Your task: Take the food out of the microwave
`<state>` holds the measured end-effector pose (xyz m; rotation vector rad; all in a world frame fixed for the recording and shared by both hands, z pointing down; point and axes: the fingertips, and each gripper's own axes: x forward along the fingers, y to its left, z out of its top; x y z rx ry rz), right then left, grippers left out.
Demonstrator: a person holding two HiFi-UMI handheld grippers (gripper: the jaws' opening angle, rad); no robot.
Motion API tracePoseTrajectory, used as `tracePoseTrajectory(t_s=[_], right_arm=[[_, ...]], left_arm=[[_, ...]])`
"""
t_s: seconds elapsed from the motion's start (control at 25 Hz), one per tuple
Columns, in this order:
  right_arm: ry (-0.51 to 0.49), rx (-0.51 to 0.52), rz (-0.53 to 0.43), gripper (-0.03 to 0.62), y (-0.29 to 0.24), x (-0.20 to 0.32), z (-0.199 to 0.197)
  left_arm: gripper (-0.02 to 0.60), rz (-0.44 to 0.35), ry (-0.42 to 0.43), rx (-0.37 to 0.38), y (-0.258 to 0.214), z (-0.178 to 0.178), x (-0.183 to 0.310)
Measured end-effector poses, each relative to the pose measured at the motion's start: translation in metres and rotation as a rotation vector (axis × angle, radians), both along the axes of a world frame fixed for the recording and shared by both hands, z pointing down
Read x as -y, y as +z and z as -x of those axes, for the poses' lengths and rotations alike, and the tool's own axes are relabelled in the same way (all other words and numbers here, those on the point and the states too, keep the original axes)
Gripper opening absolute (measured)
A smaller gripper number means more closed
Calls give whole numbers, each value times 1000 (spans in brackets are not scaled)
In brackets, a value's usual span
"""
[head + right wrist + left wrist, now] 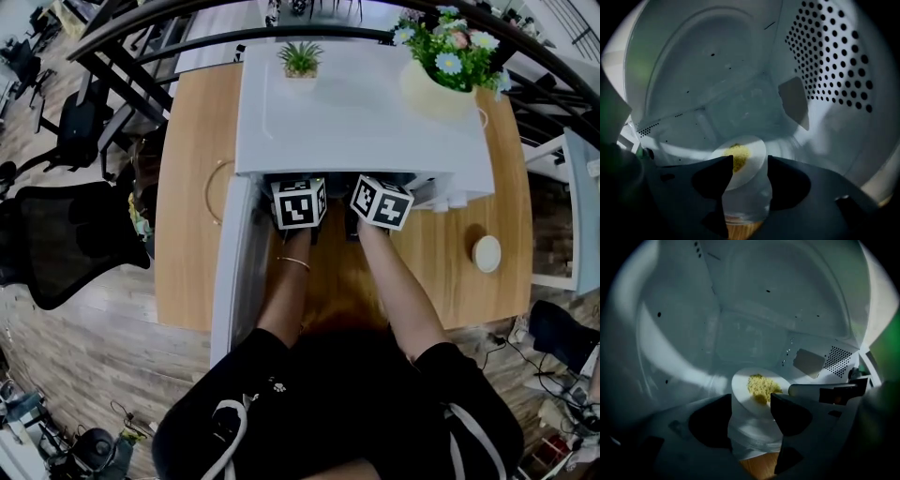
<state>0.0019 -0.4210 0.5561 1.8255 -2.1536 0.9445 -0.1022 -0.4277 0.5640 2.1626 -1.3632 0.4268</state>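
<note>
Left gripper point(751, 399) and right gripper point(750, 159) are hovering inside microwave point(361, 112), jaws apart, gripping nothing, facing plate point(740, 386) of food point(761, 387); reach step, likely calling next for clamping the rim.

Microwave point(361, 112): smooth white casing, glossy enamelled cavity; beneath it, matt wood-grain table point(187, 244); inside it, smooth white plate point(740, 390)

Tight room inside the microwave point(361, 112)
The plate point(757, 401) blocks 12 o'clock ahead of my left gripper's point(751, 399) parted jaws. My right gripper point(806, 390) crowds 3 o'clock, and the open door point(232, 281) flanks 9.
</note>
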Motion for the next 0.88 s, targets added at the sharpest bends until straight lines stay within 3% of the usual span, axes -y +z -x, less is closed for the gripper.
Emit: tracePoseTrajectory(t_s=[0.2,0.32,0.6,0.88], right_arm=[[-9,-57,19,213,3,3,-1],[-76,-101,32,230,3,2,6],[-53,31,11,208,-5,1,4],[-44,63,4,197,-8,-8,7]], left_arm=[[238,7,21,17,3,-3,0],[238,2,34,11,0,-6,0],[238,12,34,-28,-3,-9,-4],[238,15,58,-24,-6,-5,-13]])
